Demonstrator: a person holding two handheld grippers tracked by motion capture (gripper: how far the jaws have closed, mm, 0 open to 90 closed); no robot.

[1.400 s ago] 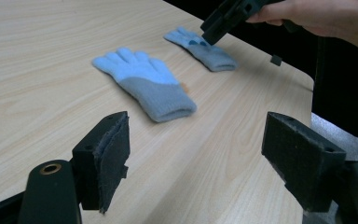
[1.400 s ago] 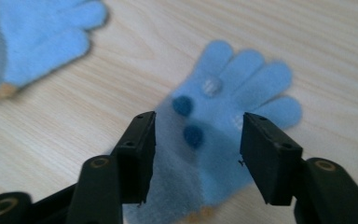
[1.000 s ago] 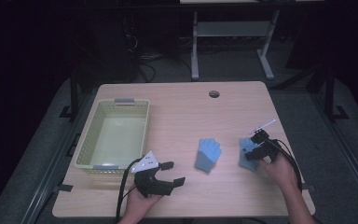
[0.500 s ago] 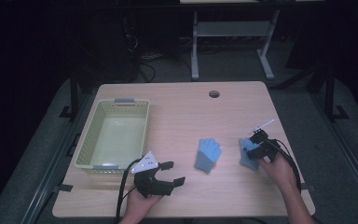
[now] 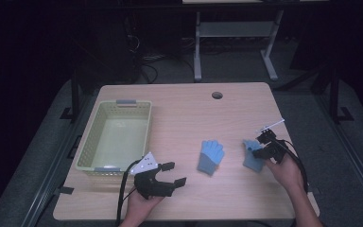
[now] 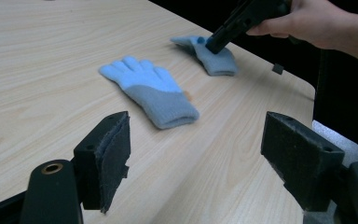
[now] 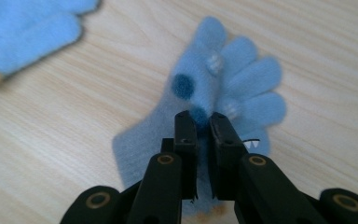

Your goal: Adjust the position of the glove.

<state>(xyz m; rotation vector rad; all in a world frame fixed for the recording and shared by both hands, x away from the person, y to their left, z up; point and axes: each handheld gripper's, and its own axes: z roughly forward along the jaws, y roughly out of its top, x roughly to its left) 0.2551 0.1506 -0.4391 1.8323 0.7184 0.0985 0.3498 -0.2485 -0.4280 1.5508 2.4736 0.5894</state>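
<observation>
Since the earlier high views the right gripper's [image 7: 204,122] jaws have just been closing; they now pinch a fold of knit fabric on the right-hand glove [image 7: 233,88], near the base of its fingers. The grasp is complete, but the glove lies flat on the table [image 5: 179,113], not yet lifted. In the high view this gripper [image 5: 263,144] sits at about 4 o'clock from the table's centre, the glove [image 5: 252,160] directly beneath it. The hand has barely shifted over the interval.

Outward, at 9 o'clock from the held glove and near it, the second glove [image 5: 210,156] lies palm-flat and untouched, fingers toward 12 o'clock. The left gripper [image 5: 169,173] hovers at 7 o'clock from this glove, jaws wide apart and empty; in the left gripper view its pads [image 6: 109,158] frame the second glove [image 6: 153,92] from a distance, with the right gripper [image 6: 214,45] seen beyond, planted on its glove [image 6: 213,58].

The pale basket [image 5: 90,142] stands empty at 9 o'clock on the table, well apart from both gloves. Judged from this layout, the pinch probably prepares a lift and a carry toward the basket.
</observation>
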